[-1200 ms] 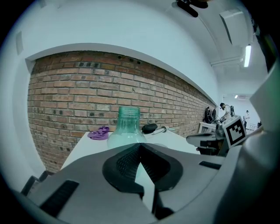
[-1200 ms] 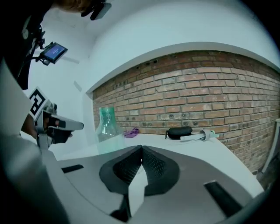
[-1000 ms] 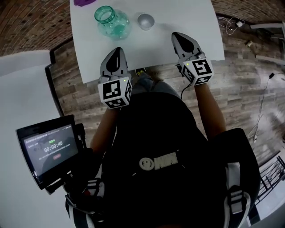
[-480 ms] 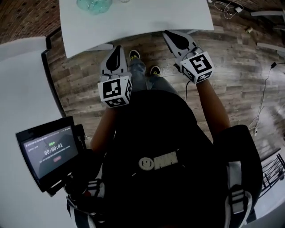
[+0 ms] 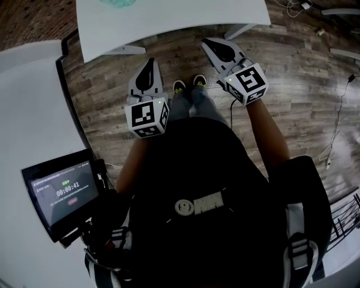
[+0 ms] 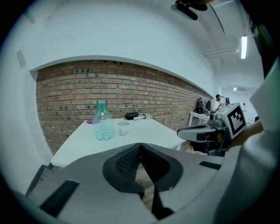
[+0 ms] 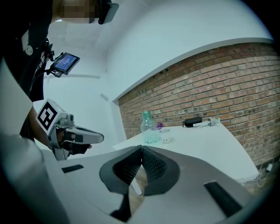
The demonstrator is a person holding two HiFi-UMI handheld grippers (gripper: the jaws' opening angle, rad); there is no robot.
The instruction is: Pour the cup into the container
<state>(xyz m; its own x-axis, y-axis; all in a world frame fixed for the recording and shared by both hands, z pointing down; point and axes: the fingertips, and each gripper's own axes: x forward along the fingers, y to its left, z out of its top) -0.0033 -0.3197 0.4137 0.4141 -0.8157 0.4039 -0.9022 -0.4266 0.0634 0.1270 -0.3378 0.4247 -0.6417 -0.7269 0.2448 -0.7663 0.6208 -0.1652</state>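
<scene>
A green-tinted glass bottle (image 6: 103,120) stands on the white table (image 6: 144,135), with a small clear cup (image 6: 124,127) just to its right. The right gripper view shows the same bottle (image 7: 149,127) and cup (image 7: 166,139) far ahead. In the head view only a sliver of the bottle (image 5: 118,3) shows at the top edge. My left gripper (image 5: 149,61) and right gripper (image 5: 209,42) hang over the wooden floor, short of the table's near edge. Both are shut with nothing between their jaws, and nothing is held.
A black case and a pen (image 7: 200,122) lie at the table's far side by the brick wall, with a purple thing (image 6: 89,121) behind the bottle. A timer screen (image 5: 63,191) is at my lower left. Cables (image 5: 337,135) trail on the floor at right.
Both grippers have drawn back from above the table to over the floor. The table has slid to the top of the head view, taking the cup out of sight.
</scene>
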